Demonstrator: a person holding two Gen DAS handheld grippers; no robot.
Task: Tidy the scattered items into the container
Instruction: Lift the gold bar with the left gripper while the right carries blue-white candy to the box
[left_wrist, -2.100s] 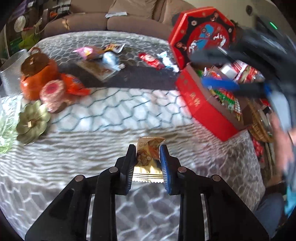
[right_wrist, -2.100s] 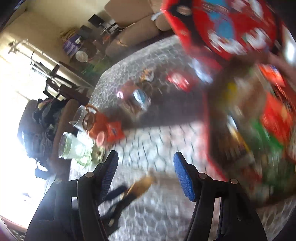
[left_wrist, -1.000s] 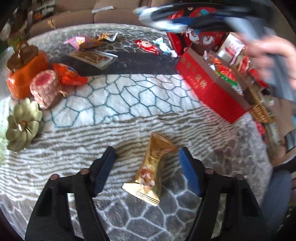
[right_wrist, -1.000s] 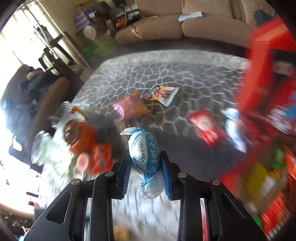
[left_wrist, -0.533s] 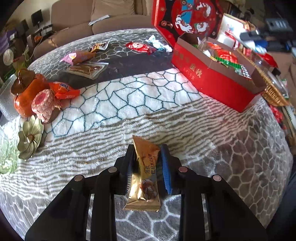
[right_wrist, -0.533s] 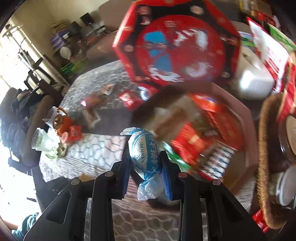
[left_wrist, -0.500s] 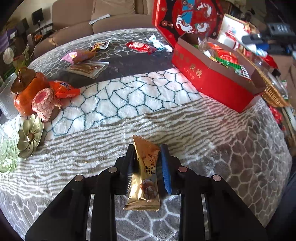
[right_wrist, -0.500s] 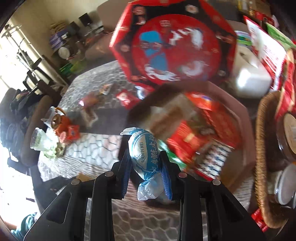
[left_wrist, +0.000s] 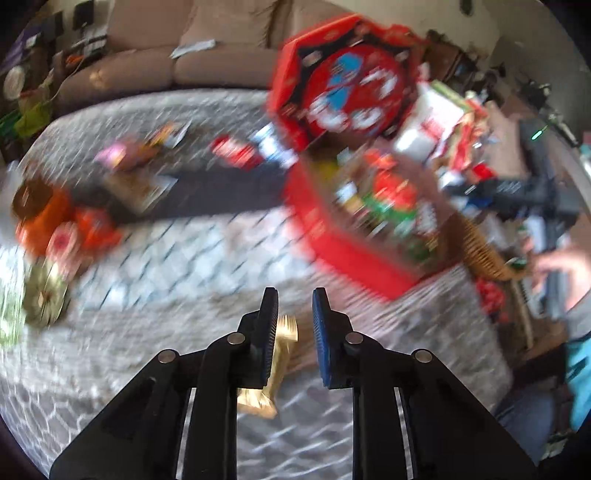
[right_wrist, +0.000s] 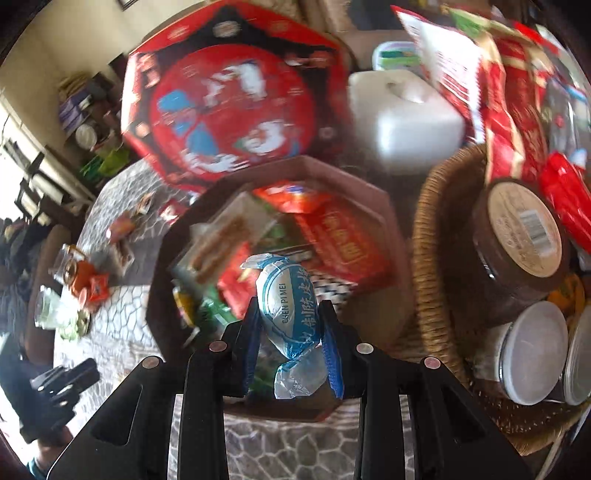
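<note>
Candy, blue and white, stood lengthwise along the right gripper, clamped, above the open red box. The left gripper's jaws were closing around a gold packet – end-up against one pad, clear of the other – over the grey patterned cloth; a sofa stood behind. Only the right view showed jars.

I see glossy gold foil wrapper at matt black plastic left gripper. Right gripper grips shiny crinkled film candy above glossy red box. Beside box, rough woven wicker basket. Worktop cloth plush.
</note>
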